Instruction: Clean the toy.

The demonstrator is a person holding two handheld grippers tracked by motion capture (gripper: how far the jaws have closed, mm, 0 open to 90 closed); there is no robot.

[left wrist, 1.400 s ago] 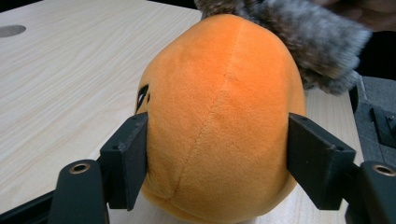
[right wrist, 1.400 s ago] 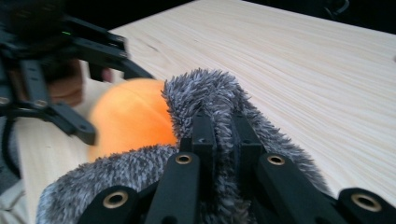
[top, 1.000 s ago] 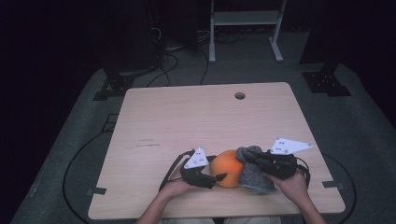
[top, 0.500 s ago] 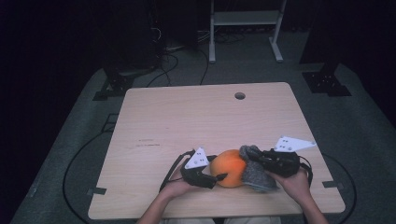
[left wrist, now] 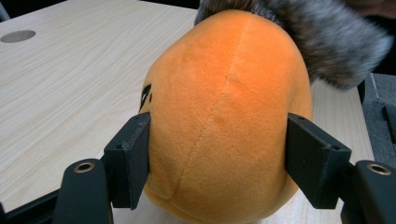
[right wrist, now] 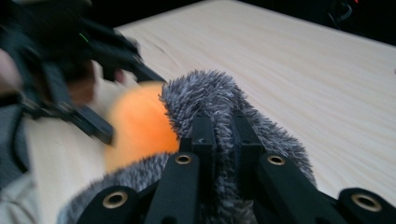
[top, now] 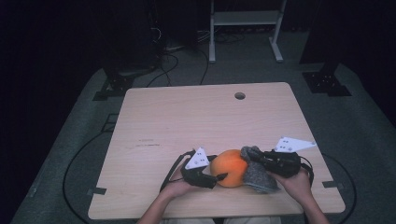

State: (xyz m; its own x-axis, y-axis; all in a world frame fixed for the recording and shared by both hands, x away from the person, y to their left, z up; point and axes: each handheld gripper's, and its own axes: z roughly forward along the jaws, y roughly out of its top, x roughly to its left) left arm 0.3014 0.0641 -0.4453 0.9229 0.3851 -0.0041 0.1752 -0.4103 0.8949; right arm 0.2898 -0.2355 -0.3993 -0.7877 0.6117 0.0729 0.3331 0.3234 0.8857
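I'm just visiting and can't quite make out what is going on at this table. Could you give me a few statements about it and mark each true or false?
1. The left claw has its jaws on either side of the orange plush toy. True.
2. The right claw stands wide open over bare wood. False: its jaws are shut on the grey furry cloth.
3. The grey furry cloth touches the orange plush toy. True.
4. The toy sits at the far edge of the table, by the round hole. False: it sits near the person's edge.
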